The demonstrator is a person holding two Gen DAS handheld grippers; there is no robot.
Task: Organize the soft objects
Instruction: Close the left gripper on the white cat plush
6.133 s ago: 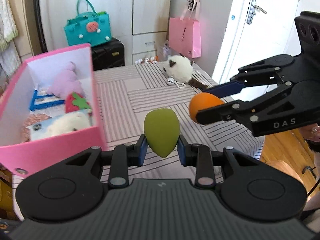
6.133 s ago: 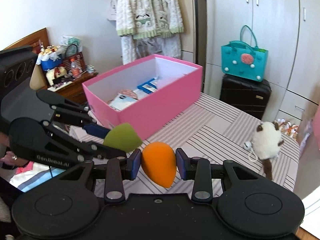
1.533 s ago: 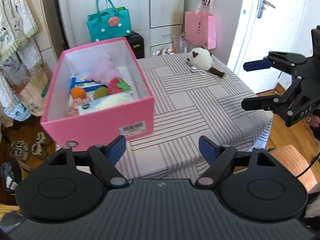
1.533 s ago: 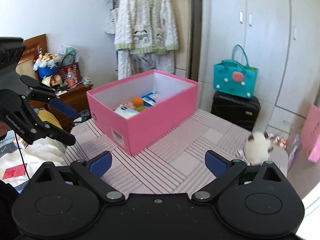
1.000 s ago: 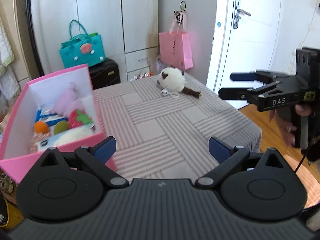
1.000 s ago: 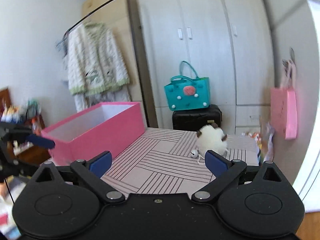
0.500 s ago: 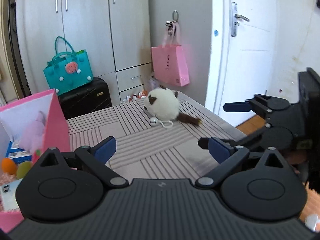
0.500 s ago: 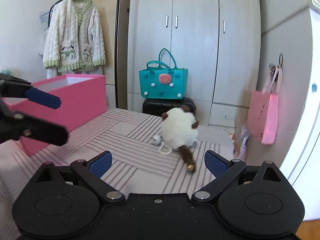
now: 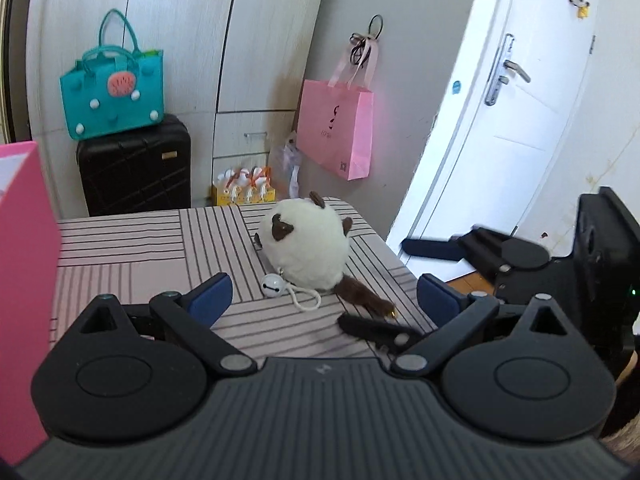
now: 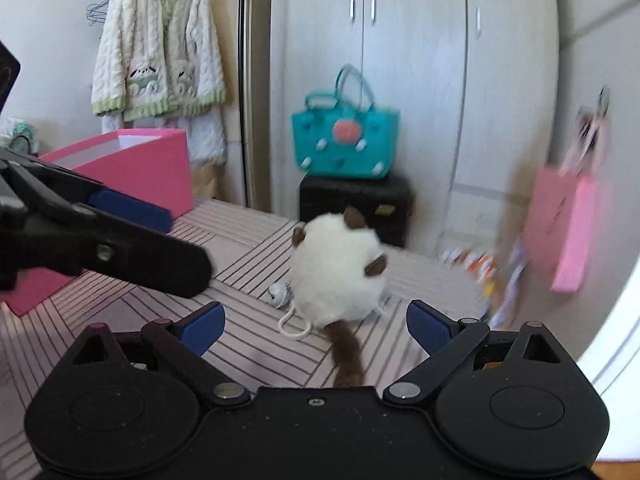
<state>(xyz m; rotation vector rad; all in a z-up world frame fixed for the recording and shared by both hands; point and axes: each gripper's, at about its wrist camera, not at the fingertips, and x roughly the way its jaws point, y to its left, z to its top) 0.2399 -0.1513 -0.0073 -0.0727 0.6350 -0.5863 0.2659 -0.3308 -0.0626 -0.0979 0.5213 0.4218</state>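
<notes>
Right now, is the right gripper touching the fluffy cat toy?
Apart. In the right wrist view, the open right gripper has striped cloth showing between each blue finger and the cat toy; only its tail reaches between them.

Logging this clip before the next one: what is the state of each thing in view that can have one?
Left hand-held gripper: open, empty.
Right hand-held gripper: open, empty.
Fluffy white plush cat with brown tail: lying on the striped table, ungrasped.
Pink cardboard box: open-topped, on the table.
White door: closed.
Pale wardrobe doors: closed.
</notes>
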